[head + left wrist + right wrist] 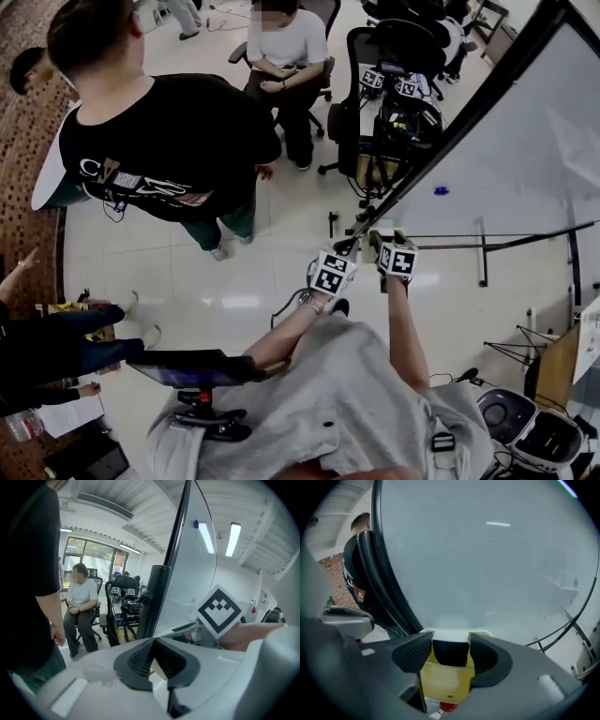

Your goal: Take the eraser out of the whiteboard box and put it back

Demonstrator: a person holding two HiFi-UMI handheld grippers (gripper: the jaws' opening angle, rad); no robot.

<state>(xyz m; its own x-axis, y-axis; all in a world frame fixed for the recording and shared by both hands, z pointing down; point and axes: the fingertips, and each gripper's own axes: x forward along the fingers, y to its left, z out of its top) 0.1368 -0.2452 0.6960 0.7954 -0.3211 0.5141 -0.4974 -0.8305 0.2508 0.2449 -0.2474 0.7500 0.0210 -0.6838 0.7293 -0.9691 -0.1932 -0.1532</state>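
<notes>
**Right jaws are on the eraser: keep it straight in the box**

Your right gripper (pixel 450 641) is down over the yellow whiteboard box (pixel 445 684) at the left end of the whiteboard (pixel 487 564). The eraser (pixel 450 653) sits in that box, with its dark body and white top poking up. The jaws stand wide and pinch it, with both pads flush on its sides and no gap I can spot.

I can't say from this whether it's coming out or going back in, so the advice covers both. Move in line with the box walls and don't tilt, because the fit looks snug. Hold the squeeze even. If you're setting it down, I'd let it bottom out before you spread the jaws.

Your left gripper (pixel 153 641) has its jaws pressed together with nothing between them. It hangs just left of the right one, so park it there.

Only the right gripper view shows the eraser and box. In the head view both are hidden behind the marker cubes. The head view does show the person in a black shirt (pixel 159 141) standing near your left side, so mind that elbow. The left gripper view adds a seated person (pixel 80 606) farther off.
</notes>
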